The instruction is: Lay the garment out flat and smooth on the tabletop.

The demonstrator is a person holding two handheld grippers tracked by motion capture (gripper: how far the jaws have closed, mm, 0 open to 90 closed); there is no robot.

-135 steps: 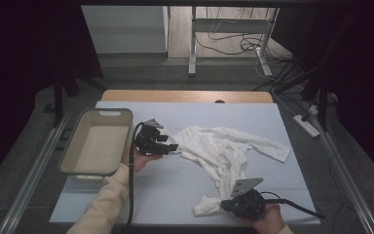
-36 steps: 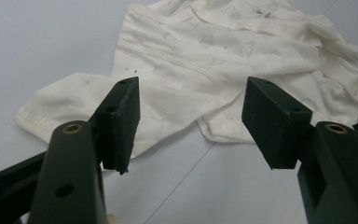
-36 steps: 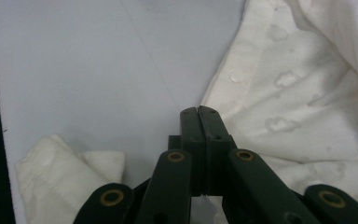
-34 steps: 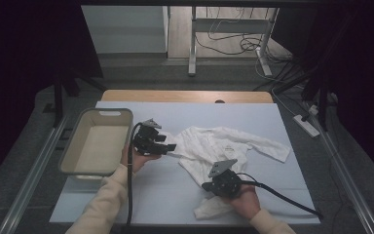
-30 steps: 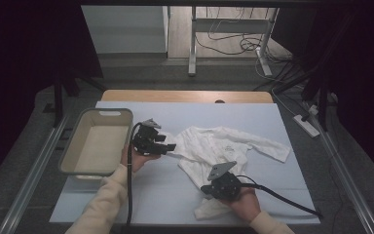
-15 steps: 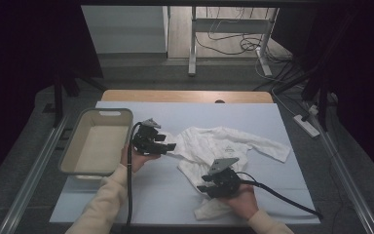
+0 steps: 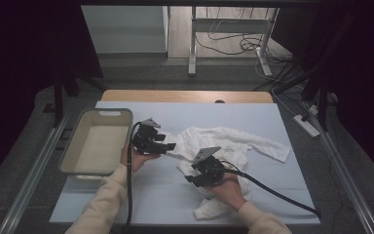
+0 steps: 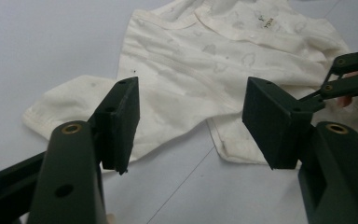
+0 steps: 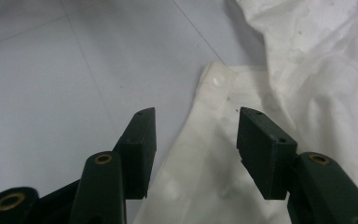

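A white baby garment lies spread on the light blue table, sleeves out to the sides. My left gripper hovers at its left sleeve, open, with the cloth lying beyond the jaws. My right gripper is over the garment's lower edge. Its jaws have just been opening and now stand apart above a flap with snap buttons, which lies under the gap without being pinched. In the left gripper view, the right gripper shows at the right edge.
A beige plastic bin stands at the table's left side, close behind the left hand. The right gripper's cable trails off to the lower right across the table. The garment's bottom end is bunched near the front edge.
The right gripper has slid left and slightly away from the front edge over the garment's lower part, and its jaws have gone from shut to open. The left gripper has stayed put.
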